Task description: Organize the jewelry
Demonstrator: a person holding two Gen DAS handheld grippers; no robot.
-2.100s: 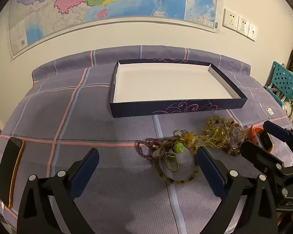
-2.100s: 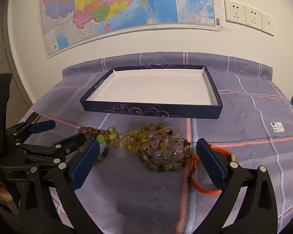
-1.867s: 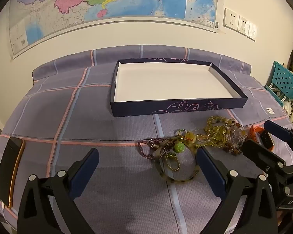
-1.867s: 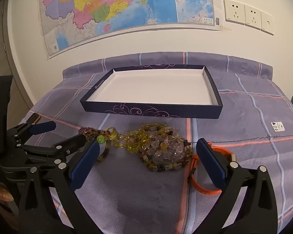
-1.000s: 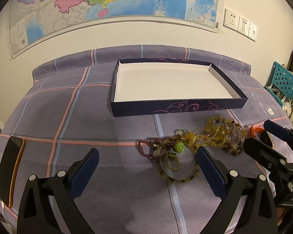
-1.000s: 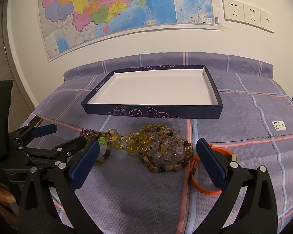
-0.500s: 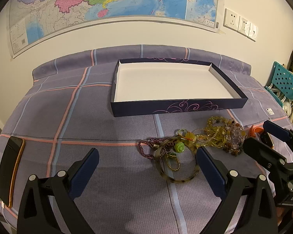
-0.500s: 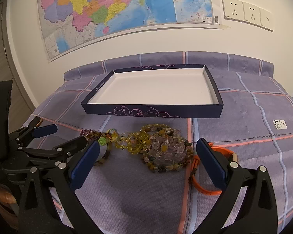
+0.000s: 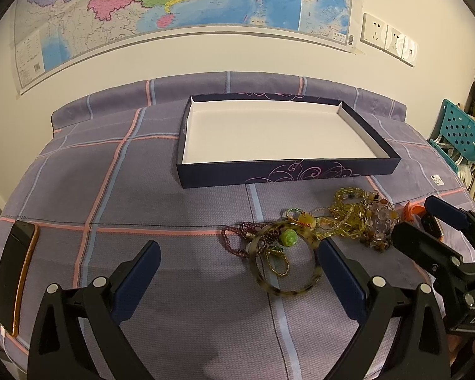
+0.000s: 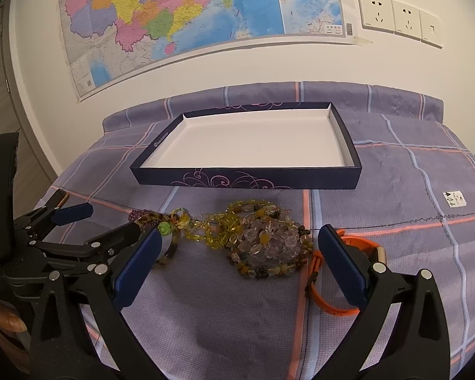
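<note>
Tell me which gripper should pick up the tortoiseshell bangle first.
Left, probably. The tortoiseshell bangle lies directly ahead of the open left gripper, beside its right finger. The right gripper faces the clear bead pile; the bangle sits off to its left.

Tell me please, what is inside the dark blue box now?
Nothing shows inside the dark blue box; only its white floor. Its front wall hides a thin strip of floor. The jewelry pile lies on the cloth in front.

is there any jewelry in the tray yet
No, the tray shows only its bare white floor, and the beaded necklaces and bangle lie on the cloth in front of it.
</note>
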